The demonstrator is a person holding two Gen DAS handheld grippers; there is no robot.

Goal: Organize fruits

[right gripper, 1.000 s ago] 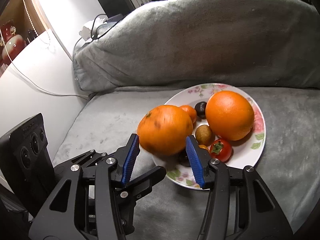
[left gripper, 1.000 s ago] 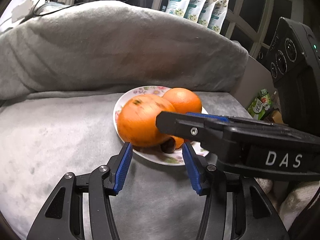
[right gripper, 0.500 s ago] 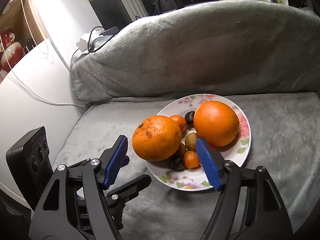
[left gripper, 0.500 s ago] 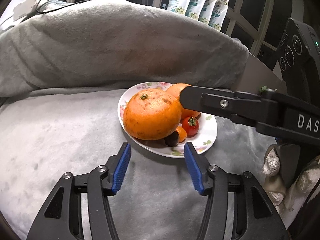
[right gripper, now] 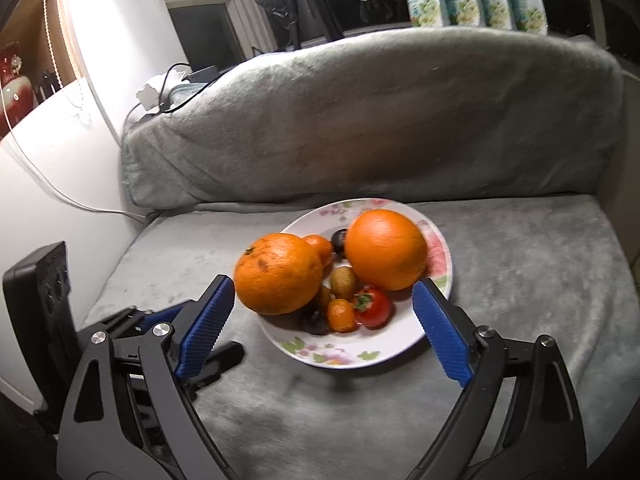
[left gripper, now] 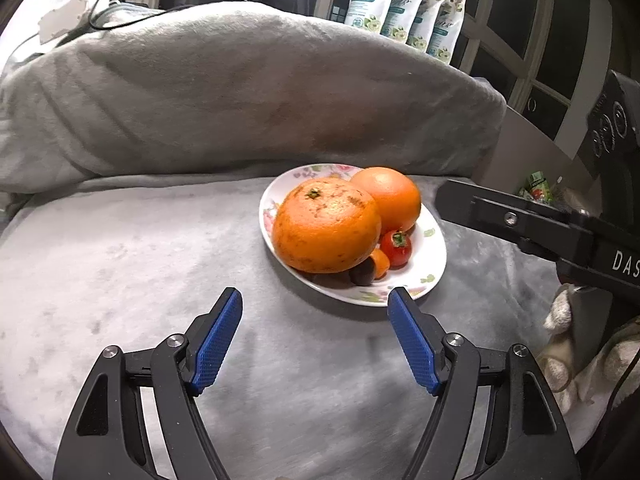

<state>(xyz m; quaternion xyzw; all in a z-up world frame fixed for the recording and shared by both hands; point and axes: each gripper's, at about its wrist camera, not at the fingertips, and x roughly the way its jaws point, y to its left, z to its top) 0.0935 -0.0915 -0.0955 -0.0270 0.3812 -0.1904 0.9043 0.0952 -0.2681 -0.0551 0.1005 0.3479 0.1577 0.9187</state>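
Note:
A floral plate [left gripper: 434,276] [right gripper: 400,344] sits on the grey blanket. On it lie a speckled large orange [left gripper: 326,226] [right gripper: 278,274], a smooth large orange [left gripper: 390,198] [right gripper: 386,248], a red tomato [left gripper: 396,246] [right gripper: 372,308], a small orange fruit [right gripper: 340,314], a kiwi [right gripper: 343,282] and dark plums [right gripper: 339,240]. My left gripper [left gripper: 315,330] is open and empty in front of the plate. My right gripper [right gripper: 320,328] is open and empty, its jaws wide either side of the plate's near part. The right gripper's body shows in the left wrist view [left gripper: 560,236].
A grey blanket-covered cushion [left gripper: 240,100] rises behind the plate. Floral packets [left gripper: 408,12] stand on the sill behind. A white wall [right gripper: 48,184] with a cable is at the left. The left gripper's body [right gripper: 40,320] lies beside my right one.
The right gripper let go of the speckled orange onto the plate, opened wide and drew back. The left gripper also pulled back and opened wider.

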